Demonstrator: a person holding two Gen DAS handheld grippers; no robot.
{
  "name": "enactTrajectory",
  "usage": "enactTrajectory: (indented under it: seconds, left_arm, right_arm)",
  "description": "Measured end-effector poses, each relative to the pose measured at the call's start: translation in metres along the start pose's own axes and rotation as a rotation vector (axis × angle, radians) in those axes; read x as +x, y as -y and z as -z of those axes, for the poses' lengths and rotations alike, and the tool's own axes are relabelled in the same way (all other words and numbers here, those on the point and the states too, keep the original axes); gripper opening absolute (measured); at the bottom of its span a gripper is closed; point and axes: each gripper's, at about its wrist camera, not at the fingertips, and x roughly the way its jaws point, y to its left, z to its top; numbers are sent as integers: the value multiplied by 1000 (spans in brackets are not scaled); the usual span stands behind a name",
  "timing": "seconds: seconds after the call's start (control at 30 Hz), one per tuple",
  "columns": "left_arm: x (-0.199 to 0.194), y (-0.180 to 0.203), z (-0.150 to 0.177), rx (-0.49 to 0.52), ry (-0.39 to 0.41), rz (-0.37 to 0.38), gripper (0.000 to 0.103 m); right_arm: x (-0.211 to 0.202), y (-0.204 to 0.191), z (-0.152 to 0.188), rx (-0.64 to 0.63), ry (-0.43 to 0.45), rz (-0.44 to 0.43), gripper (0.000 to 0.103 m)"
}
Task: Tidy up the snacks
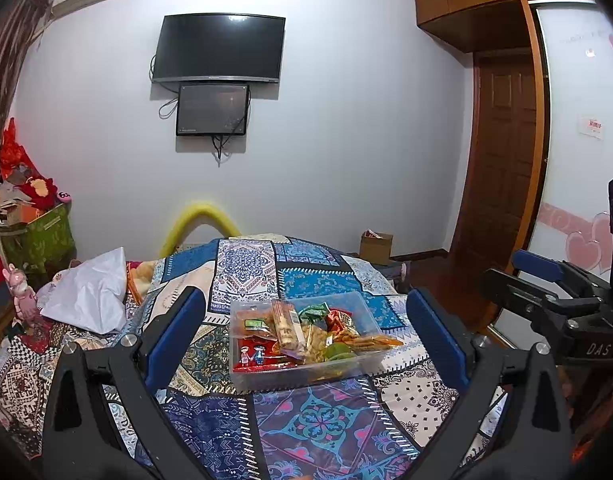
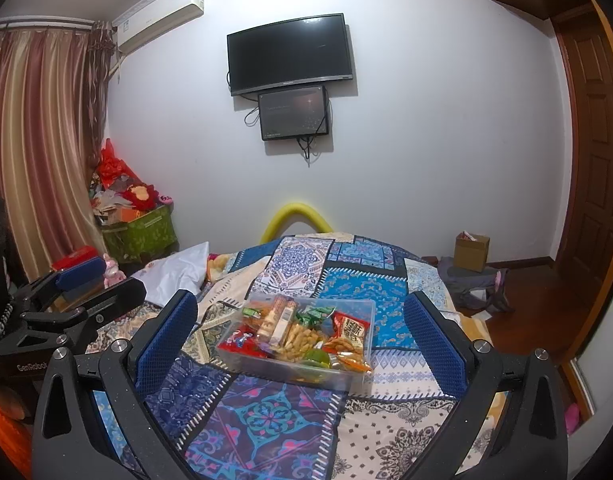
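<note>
The left gripper [image 1: 306, 332] is spread wide, its two blue-padded fingers [image 1: 174, 332] held well apart above the bed and closed on nothing; the right gripper [image 2: 302, 334] stands just as wide, its blue pads [image 2: 166, 336] likewise gripping and touching nothing. Between the fingers of each, and a little beyond them, sits the clear plastic box [image 1: 266, 376] of snacks on the patchwork bedspread [image 1: 306, 420], near the middle of the bed. Inside it the packets lie heaped together: a red packet with two cartoon figures [image 1: 256, 354] at the near left, a tall biscuit pack [image 1: 286, 326] leaning across the middle, green-wrapped sweets [image 1: 314, 314] behind, and an orange crisp-like packet [image 1: 374, 340] poking over the right rim. From the right wrist view a red packet with large characters [image 2: 352, 330] shows at the box's far right. The right gripper appears at the right edge of the left wrist view, beside the bed and apart from the box. Further out, a white pillow [image 1: 90, 296] lies at the bed's left, a yellow foam tube [image 1: 202, 220] arches behind the bed's far end, and a dark television [image 1: 220, 48] hangs on the wall with a smaller screen [image 1: 212, 110] just below it.
</note>
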Motion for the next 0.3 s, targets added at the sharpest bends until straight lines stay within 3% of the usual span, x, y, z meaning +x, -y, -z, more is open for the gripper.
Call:
enactTrajectory:
  seconds: [0.3]
  left_arm:
    - [-1, 1, 0, -4, -4, 3, 102]
  right_arm:
    - [0, 0, 1, 5, -3, -1, 103]
